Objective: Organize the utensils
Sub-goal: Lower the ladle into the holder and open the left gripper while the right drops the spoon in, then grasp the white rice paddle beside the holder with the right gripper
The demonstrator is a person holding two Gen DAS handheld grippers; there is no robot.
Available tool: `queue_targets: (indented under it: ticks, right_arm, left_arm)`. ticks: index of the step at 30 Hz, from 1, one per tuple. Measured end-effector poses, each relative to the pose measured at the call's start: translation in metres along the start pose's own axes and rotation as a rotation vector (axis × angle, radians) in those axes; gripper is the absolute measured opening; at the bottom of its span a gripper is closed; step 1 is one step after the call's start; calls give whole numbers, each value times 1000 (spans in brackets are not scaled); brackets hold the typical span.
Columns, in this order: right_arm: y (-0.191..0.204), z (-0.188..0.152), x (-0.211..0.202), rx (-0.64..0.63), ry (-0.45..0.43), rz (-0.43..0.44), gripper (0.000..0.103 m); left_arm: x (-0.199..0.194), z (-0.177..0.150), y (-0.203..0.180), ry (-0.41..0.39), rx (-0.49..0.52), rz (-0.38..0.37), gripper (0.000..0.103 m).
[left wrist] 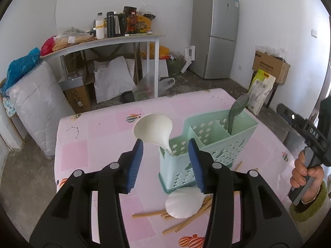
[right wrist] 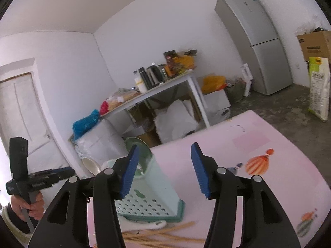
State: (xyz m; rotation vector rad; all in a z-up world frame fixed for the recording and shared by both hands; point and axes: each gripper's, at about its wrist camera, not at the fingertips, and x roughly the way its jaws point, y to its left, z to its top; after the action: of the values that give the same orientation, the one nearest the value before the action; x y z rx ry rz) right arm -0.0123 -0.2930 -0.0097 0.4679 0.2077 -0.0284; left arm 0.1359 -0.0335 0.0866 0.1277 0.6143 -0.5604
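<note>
Presently on the table (left wrist: 99, 136), pink cloth with balloon prints:

Item 1. Caddy (left wrist: 209, 144), mint green, perforated walls, star cut-outs, several compartments. It stands upright near the middle of the table; in the right wrist view its base is partly masked by the left finger of the right gripper.

Item 2. White spoon (left wrist: 154, 128), handle down in the nearest end compartment, bowl leaning out over the rim. Its handle tip is hidden inside.

Item 3. Grey-green spoon (left wrist: 238, 108), upright in the far compartment; lower handle hidden.

Item 4. Second white spoon (left wrist: 184, 202), lying on the table just in front of the caddy, atop the chopsticks; its handle is cut off behind the right finger in the left wrist view.

Item 5. Chopsticks (left wrist: 149, 215), wooden, scattered flat in front of the caddy; count unclear, several ends hidden under the spoon and fingers.

Item 6. Left gripper (left wrist: 165, 161), fingers roughly half apart, nothing between the pads; the white spoon and caddy sit beyond them.

Item 7. Right gripper (right wrist: 163, 169), fingers likewise parted and empty, caddy behind the gap. Seen from the left wrist, only its body and the hand (left wrist: 306, 173) gripping it show at the frame edge.
</note>
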Motion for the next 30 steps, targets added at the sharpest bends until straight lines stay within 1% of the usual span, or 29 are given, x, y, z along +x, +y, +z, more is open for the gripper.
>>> queue_targets:
  ticks: [3,5,7,9,12,16,22,27,30]
  right_arm:
    - [0,-6,-18,-10,7,-49,51]
    - [1,-13,-28,-7,21,-65,51]
    - [0,-22,-36,-2,49,-72,51]
    - [2,-35,-39,-13,104,-76,51]
    - [11,-54,-38,-49,175,-92,51]
    - [23,-80,-38,-79,253,-86,51]
    - [34,-105,-36,-89,312,-75,51]
    - [51,-112,-32,-167,331,-69,51]
    - [63,-109,-24,-211,339,-52,51]
  left_arm:
    - [-10,-4,4,-25,-18,-2,43]
    - [-17,-10,6,-38,-35,-10,43]
    - [-20,-15,9,-38,-52,-20,43]
    - [-23,-22,10,-31,-65,-28,43]
    - [-21,-34,13,-6,-87,-51,43]
    - [-11,-56,12,43,-111,-68,43]
    - [5,-84,12,117,-171,-97,43]
    - [17,-101,13,151,-166,-57,43]
    - [24,-107,16,164,-173,-44,41]
